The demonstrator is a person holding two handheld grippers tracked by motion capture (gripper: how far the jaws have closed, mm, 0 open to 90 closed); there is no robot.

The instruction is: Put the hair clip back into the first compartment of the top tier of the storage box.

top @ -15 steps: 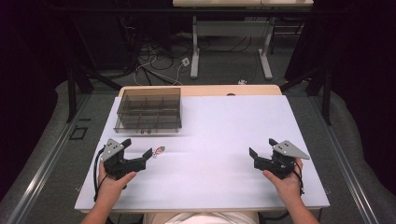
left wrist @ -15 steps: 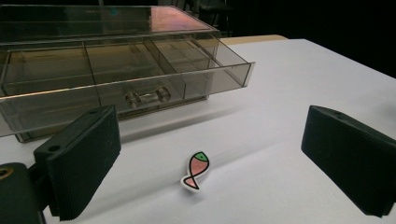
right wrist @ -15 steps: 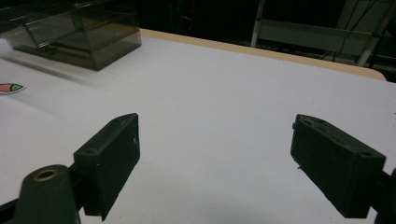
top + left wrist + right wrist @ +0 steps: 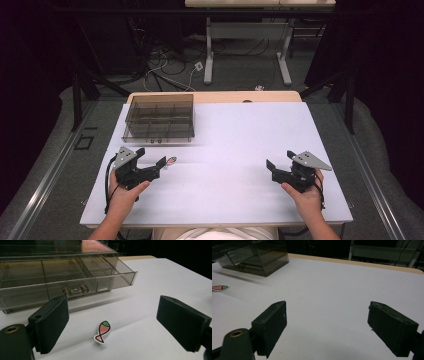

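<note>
Lying flat on the table (image 4: 225,150), the fish sticker (image 4: 102,331) sits between the released left tool (image 4: 111,325) jaws, untouched.

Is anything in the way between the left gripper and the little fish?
No. The left gripper is open, and the little fish lies flat on the white table between its jaws, with nothing on top or in front of it.

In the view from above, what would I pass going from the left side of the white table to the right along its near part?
Left hand-held gripper → small fish-shaped sticker → a wide bare stretch of white table → right hand-held gripper. The smoky clear drawer box sits farther back, above the left gripper.
</note>
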